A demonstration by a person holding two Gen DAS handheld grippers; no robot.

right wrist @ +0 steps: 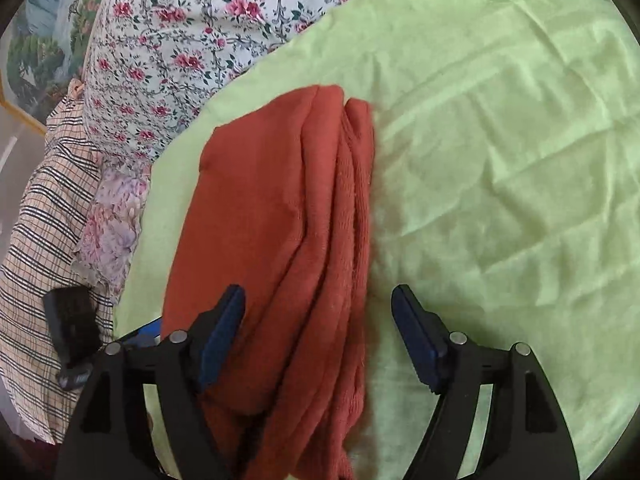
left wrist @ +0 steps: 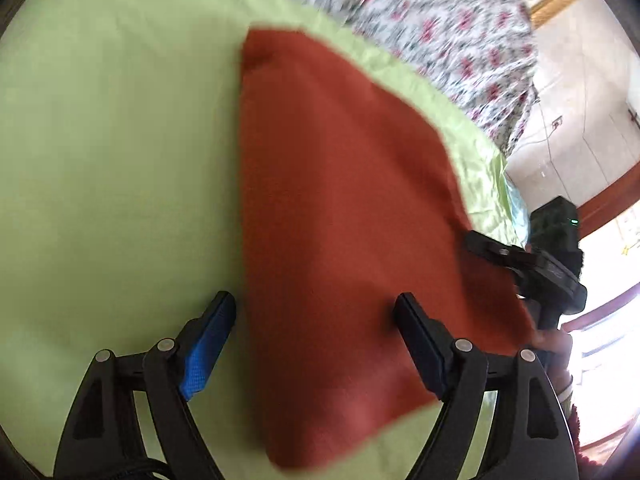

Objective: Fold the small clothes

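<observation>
One red garment (right wrist: pixel 276 248), folded in layers, on the green sheet (right wrist: pixel 500 160) near the bed's floral-quilt (right wrist: pixel 180 40) edge. Long axis runs away from both grippers. Left gripper (left wrist: pixel 316 312) and right gripper (right wrist: pixel 318 304): jaws spread, straddling cloth, holding nothing; right seems nearer the stacked fold edges.

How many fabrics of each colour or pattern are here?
Rust-red garment: 1
Green sheet: 1
Rose-print white cloth: 1
Checked cloth: 1
Pale pink floral cloth: 1
Total: 5
</observation>
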